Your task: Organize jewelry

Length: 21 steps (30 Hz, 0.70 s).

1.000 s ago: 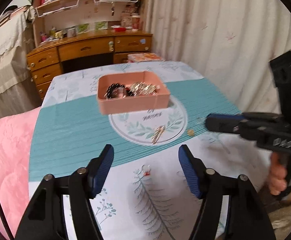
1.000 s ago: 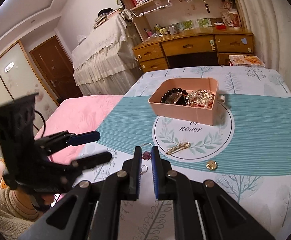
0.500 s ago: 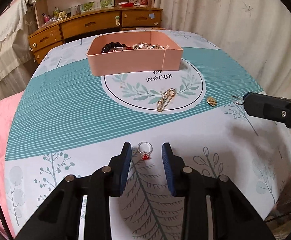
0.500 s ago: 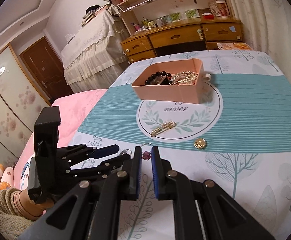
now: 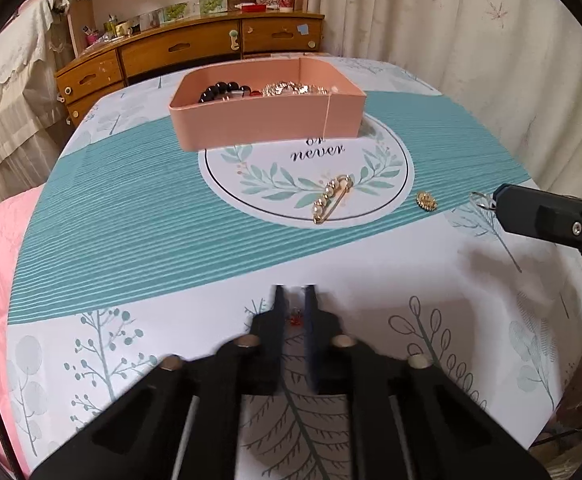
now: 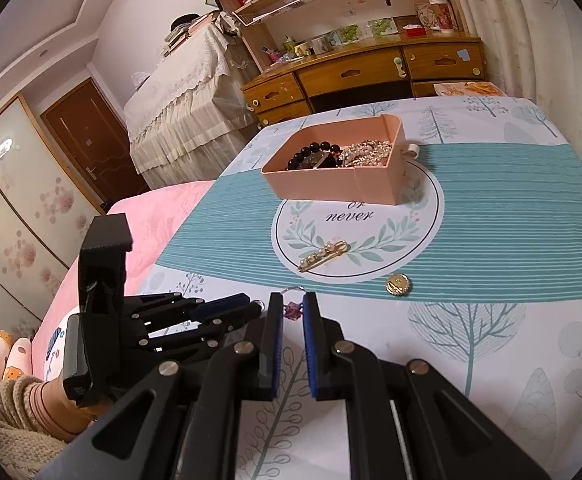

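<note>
The left gripper [image 5: 294, 300], whose jaws have just been closing, pinches the small red-stone ring [image 5: 295, 319] on the near tablecloth [image 5: 371, 272], a light, slippery, easily bent piece best gripped across its band, while the right gripper [image 6: 290, 309] pinches a purple-stone ring [image 6: 293, 311].

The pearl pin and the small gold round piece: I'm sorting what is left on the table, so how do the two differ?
The pearl pin is long and thin with a row of pearls; the gold round piece is a small disc with none. The pin lies inside the white circle of the tablecloth, the round piece just outside it on the teal stripes. Both are gold-coloured, lying outside the pink box.
</note>
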Available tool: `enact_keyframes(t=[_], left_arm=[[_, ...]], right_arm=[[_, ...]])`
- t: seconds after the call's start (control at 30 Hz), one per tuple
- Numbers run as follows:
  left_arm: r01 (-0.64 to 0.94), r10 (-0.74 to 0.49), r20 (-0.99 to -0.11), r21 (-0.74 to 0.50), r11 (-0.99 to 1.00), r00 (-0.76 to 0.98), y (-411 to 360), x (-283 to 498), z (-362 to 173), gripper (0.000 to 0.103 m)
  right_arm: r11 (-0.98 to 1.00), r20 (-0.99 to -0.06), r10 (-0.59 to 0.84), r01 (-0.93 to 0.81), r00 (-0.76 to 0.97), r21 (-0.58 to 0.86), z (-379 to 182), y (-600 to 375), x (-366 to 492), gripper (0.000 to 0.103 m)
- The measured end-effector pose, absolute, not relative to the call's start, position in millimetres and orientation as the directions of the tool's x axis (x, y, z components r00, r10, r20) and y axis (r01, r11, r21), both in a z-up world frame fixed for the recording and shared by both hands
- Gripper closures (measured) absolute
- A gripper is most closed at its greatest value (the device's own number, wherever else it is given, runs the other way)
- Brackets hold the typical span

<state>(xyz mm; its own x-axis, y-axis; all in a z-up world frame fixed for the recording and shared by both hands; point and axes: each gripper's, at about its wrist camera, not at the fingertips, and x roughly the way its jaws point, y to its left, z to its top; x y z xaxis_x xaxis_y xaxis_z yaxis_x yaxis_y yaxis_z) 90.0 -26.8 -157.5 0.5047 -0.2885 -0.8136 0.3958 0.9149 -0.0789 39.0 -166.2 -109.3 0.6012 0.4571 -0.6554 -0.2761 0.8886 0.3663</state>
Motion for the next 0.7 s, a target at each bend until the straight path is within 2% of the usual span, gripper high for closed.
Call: enact_keyframes(t=[0.37,0.4,0.43,0.47,0.5,0.53,0.7], left_arm=[[0.41,-0.372,-0.786,-0.167,0.896,0.493,-13,90,-132,0.1],[0.417,-0.372,-0.791,-0.164,0.894,0.486,-14,89,-133,0.097],[0.415,-0.359,-0.794,-0.149,0.898,0.491,-15,87,-134,0.086],[0.417,-0.349,-0.797,-0.135,0.899,0.494,-16,84,-136,0.069],[0.423,-0.342,-0.8,-0.123,0.898,0.493,-18,82,-138,0.062],[0.428,-0.335,-0.803,-0.112,0.897,0.492,-20,81,-140,0.06],[0.476,-0.296,-0.855,-0.067,0.877,0.426,-29,88,-149,0.06]], right_arm=[[0.889,-0.632,0.458,-0.31,0.625,0.338,-87,-154,41,0.093],[0.888,-0.633,0.459,-0.312,0.624,0.337,-87,-153,41,0.093],[0.887,-0.635,0.461,-0.315,0.62,0.337,-88,-151,40,0.093],[0.887,-0.636,0.462,-0.317,0.618,0.336,-89,-151,40,0.093],[0.887,-0.639,0.461,-0.317,0.615,0.334,-90,-150,39,0.093],[0.888,-0.641,0.46,-0.317,0.614,0.333,-90,-150,39,0.093],[0.89,-0.646,0.456,-0.312,0.613,0.332,-90,-151,39,0.093]])
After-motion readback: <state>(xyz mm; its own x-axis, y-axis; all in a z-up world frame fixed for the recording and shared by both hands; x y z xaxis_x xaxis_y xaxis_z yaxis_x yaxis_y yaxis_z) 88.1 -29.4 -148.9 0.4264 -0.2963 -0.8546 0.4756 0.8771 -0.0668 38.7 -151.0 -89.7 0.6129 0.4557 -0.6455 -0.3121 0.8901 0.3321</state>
